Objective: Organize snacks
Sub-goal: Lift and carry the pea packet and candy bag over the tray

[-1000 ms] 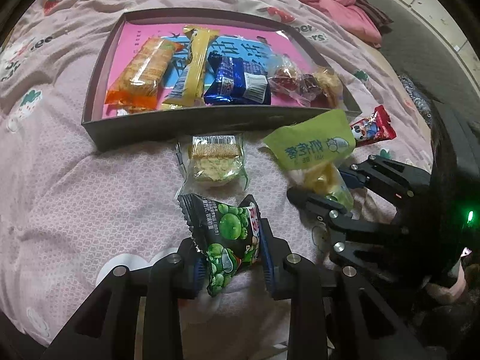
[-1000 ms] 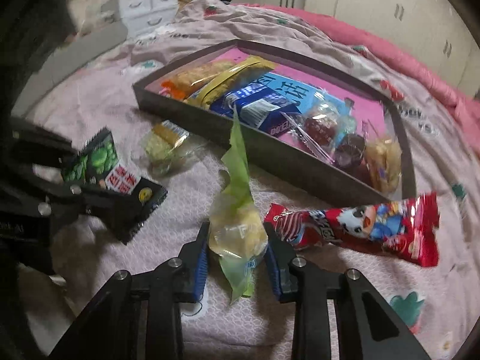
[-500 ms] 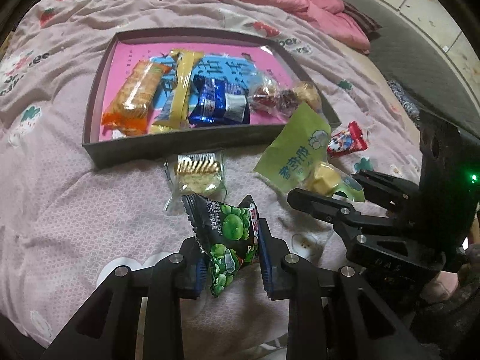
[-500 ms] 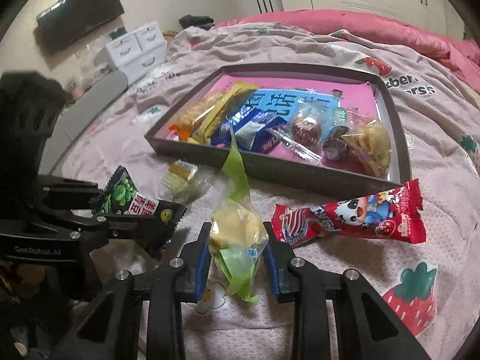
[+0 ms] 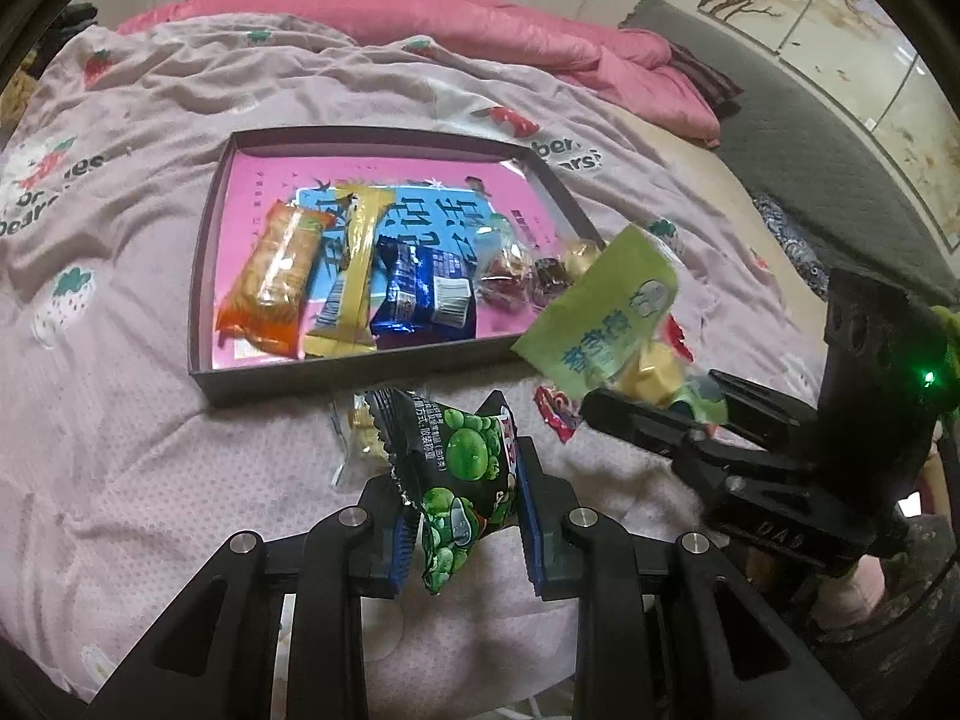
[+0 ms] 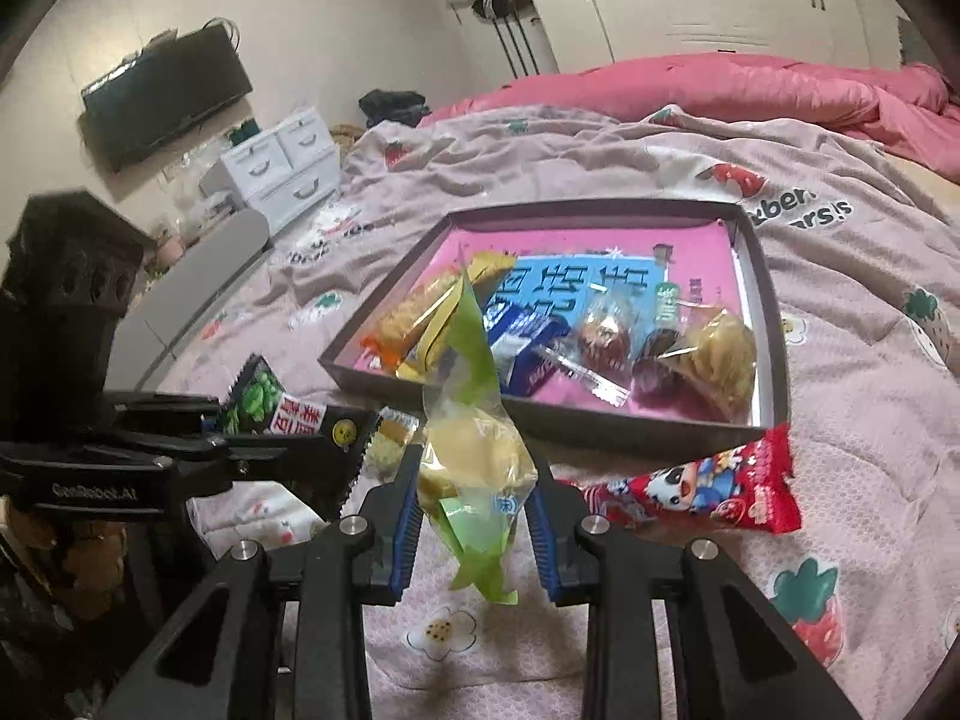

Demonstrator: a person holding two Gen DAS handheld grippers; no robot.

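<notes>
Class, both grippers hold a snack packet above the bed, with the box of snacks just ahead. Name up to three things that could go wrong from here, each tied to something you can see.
1. The left gripper and right gripper sit close together, so they could bump on the way to the box.
2. The light green packet is pinched low with its long top flopping; it might catch the box wall.
3. The near half of the box is crowded, so the pea packet may land on other snacks.
</notes>
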